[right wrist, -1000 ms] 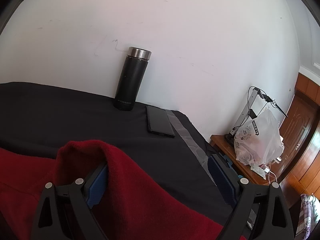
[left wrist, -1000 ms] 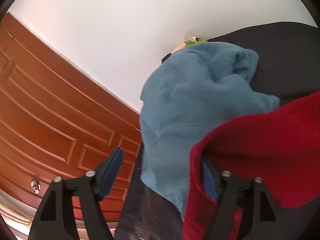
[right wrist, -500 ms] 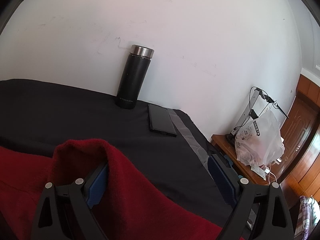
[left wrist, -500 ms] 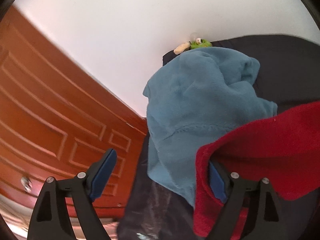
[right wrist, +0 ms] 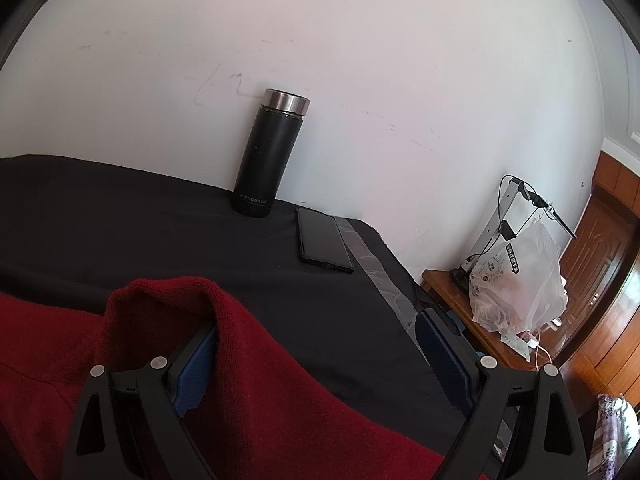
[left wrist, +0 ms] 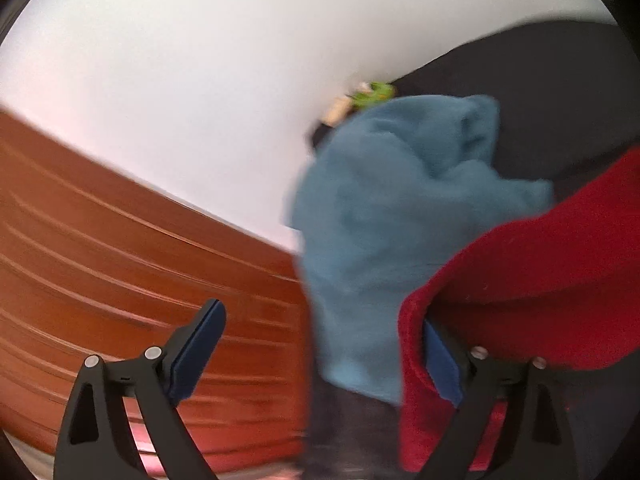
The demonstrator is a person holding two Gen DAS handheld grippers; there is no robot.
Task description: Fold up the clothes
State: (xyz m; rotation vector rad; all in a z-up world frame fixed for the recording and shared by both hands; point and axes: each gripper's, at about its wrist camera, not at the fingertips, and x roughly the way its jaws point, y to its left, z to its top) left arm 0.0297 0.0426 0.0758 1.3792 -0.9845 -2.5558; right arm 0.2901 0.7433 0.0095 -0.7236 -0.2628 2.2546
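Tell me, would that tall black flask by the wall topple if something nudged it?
Probably yes. The flask stands tall on a narrow base, so a push near its steel cap would likely tip it. It rests on soft black cloth, a less steady footing than a hard top. Once down, its round body could roll towards the phone.

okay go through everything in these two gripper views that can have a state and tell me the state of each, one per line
Left gripper: jaws opening wide, red cloth draped over one finger, not pinched.
Right gripper: jaws wide open, red cloth draped over one finger.
Red knitted garment: unfolded, one edge humped up.
Blue fleece garment: crumpled heap, unfolded.
Black steel-capped flask: upright, capped.
Black smartphone: flat, screen dark.
White plastic bag: full, standing on the wooden side table.
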